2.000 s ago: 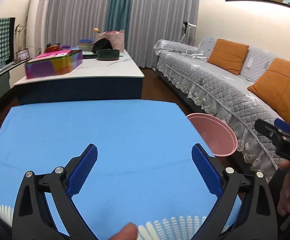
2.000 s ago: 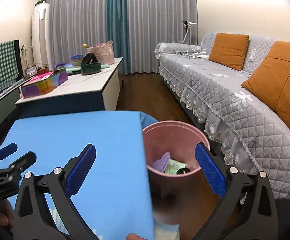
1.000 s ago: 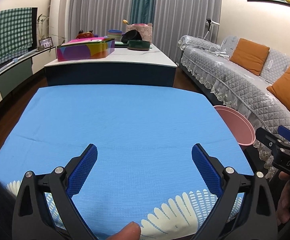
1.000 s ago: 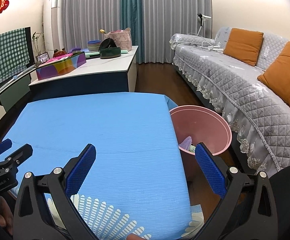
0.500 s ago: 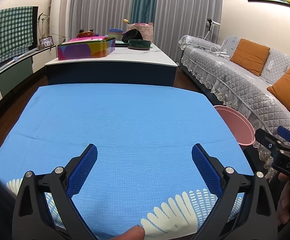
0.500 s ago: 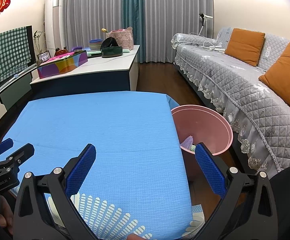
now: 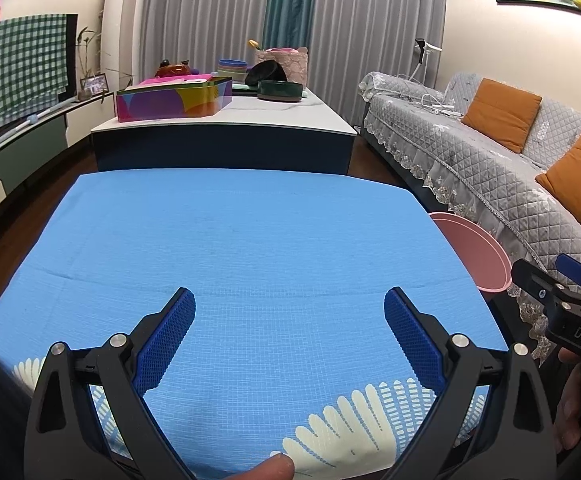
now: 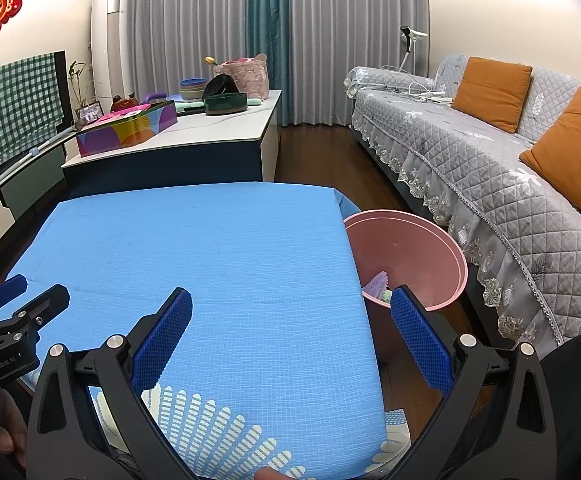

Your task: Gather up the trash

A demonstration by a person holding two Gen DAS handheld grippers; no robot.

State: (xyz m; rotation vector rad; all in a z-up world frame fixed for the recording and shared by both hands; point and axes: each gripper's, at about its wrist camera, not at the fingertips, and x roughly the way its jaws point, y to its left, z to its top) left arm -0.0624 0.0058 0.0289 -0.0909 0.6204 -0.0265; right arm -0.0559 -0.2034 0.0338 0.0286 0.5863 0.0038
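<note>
A pink trash bin (image 8: 418, 248) stands on the floor at the right edge of a table covered with a blue cloth (image 8: 210, 248). Purple and green trash (image 8: 376, 286) lies inside the bin. The bin's rim also shows in the left wrist view (image 7: 474, 252). My left gripper (image 7: 290, 332) is open and empty, above the near part of the blue cloth (image 7: 250, 248). My right gripper (image 8: 290, 332) is open and empty, above the table's near right corner, beside the bin. Each gripper shows at the edge of the other's view.
A grey quilted sofa (image 8: 490, 168) with orange cushions runs along the right, close behind the bin. A white-topped cabinet (image 8: 218, 132) beyond the table holds a colourful box (image 8: 126, 128), bowls and a basket. Wooden floor lies between table and sofa.
Both grippers have drawn back and risen from the bin toward the table's near edge over the two seconds, so more of the blue cloth shows. In the last half second they barely move.
</note>
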